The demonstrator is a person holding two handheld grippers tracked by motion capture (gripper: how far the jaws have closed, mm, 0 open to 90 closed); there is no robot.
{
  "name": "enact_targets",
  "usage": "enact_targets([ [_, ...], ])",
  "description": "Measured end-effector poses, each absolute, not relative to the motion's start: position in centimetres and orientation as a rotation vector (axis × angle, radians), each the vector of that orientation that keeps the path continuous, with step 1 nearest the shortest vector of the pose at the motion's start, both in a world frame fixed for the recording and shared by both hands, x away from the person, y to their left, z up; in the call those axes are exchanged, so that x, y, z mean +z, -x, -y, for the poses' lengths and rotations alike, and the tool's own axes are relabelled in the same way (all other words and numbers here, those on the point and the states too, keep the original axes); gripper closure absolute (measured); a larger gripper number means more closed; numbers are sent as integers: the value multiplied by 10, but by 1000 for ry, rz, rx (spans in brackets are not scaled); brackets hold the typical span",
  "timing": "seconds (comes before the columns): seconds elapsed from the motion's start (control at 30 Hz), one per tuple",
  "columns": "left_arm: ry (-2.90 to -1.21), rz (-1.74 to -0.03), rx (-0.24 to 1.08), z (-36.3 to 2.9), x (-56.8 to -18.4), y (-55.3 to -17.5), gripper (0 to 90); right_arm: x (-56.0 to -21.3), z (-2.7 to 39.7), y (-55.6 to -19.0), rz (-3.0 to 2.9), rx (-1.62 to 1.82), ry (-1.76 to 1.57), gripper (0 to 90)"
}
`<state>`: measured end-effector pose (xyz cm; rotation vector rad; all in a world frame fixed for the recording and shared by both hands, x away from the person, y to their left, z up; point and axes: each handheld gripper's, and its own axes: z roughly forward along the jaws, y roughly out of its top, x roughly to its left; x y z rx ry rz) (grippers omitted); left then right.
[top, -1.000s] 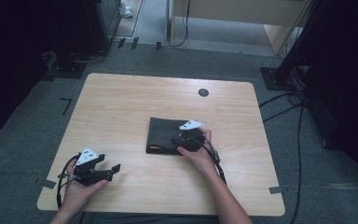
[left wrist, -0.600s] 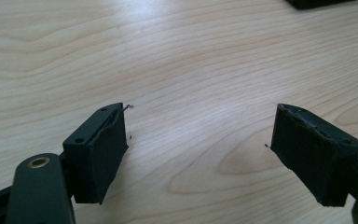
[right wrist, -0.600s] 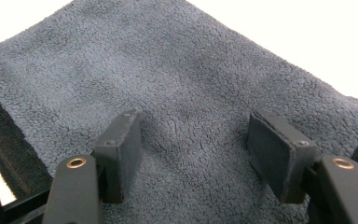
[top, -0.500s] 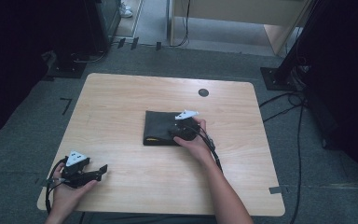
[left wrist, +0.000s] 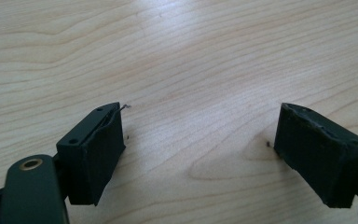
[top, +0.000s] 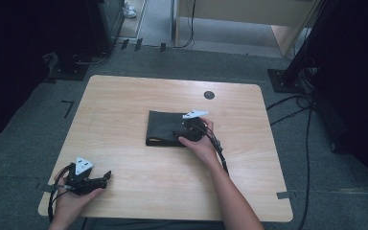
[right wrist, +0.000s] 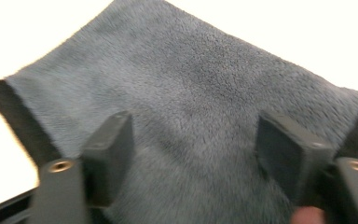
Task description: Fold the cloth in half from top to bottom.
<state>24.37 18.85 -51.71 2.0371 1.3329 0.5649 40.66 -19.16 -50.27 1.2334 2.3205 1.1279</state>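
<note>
two tongs: right tongs (top: 179,135) over folded dark towel (top: 165,125), jaws just opened wide, pinching nothing; left tongs (top: 106,176) open, empty, over bare counter (top: 124,96).

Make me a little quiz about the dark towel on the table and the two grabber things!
1. True or false: the folded dark towel lies near the middle of the wooden table.
2. Which gripper is over the towel? A) the left gripper B) the right gripper
3. What lies between the left gripper's jaws in the left gripper view?

Key
1. True.
2. B. The right gripper sits over the towel's right part; its jaws have just been opening and stand apart above the fluffy cloth, not pinching it. The left gripper rests near the table's near left corner, away from the towel.
3. Nothing but bare wood; its jaws stand wide open.
</note>
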Motion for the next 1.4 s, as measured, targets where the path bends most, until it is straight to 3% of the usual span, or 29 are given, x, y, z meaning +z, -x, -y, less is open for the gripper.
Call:
enact_targets([
  [0.37,-2031,-1344,570,-187,-518,-245,130,-477,232,-354,-2311,1172,-1209,151],
  [0.63,-2027,-1345,571,-187,-518,-245,129,-466,269,-320,-2268,1175,-1223,147],
  [1.4,-2027,-1345,571,-187,-518,-245,129,-491,371,-247,-2145,1103,-1420,147],
])
